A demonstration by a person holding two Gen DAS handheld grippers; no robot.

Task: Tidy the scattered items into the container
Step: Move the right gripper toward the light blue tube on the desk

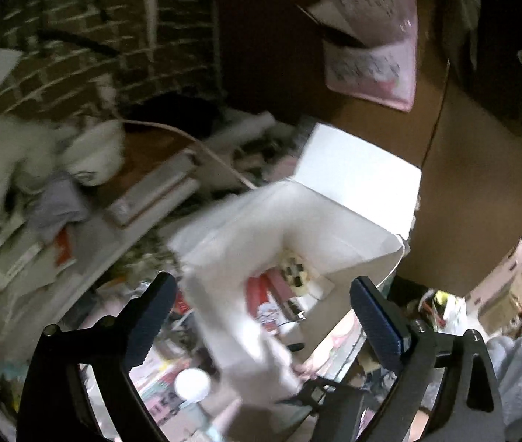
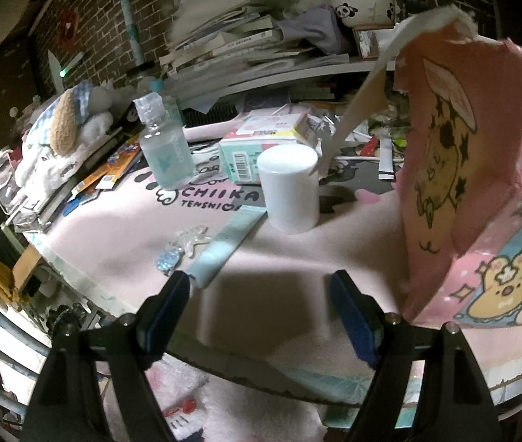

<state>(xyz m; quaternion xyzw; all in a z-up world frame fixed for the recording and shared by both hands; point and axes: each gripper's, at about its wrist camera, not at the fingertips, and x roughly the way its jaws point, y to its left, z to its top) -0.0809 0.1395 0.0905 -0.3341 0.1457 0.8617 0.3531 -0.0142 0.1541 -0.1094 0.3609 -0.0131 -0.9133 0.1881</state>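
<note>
The container is a pink cartoon-printed paper bag (image 2: pixel 482 169) standing open on the right of the pink mat (image 2: pixel 298 258); in the left wrist view I look down into its white inside (image 1: pixel 298 228), where several packets lie. My left gripper (image 1: pixel 261 316) is open above the bag's mouth and holds nothing. My right gripper (image 2: pixel 261 305) is open and empty, low over the mat's front. On the mat lie a white cylinder jar (image 2: pixel 288 188), a clear bottle (image 2: pixel 165 151), a pale blue tube (image 2: pixel 224 246), a small glittery trinket (image 2: pixel 183 246) and a barcoded box (image 2: pixel 257 147).
A shelf of stacked books and papers (image 2: pixel 246 44) and a panda bowl (image 2: pixel 364 7) stand behind the mat. Plush toys (image 2: pixel 65 129) and a clear case (image 2: pixel 10 184) crowd the left edge. A brown cardboard wall (image 1: pixel 463 191) rises beside the bag.
</note>
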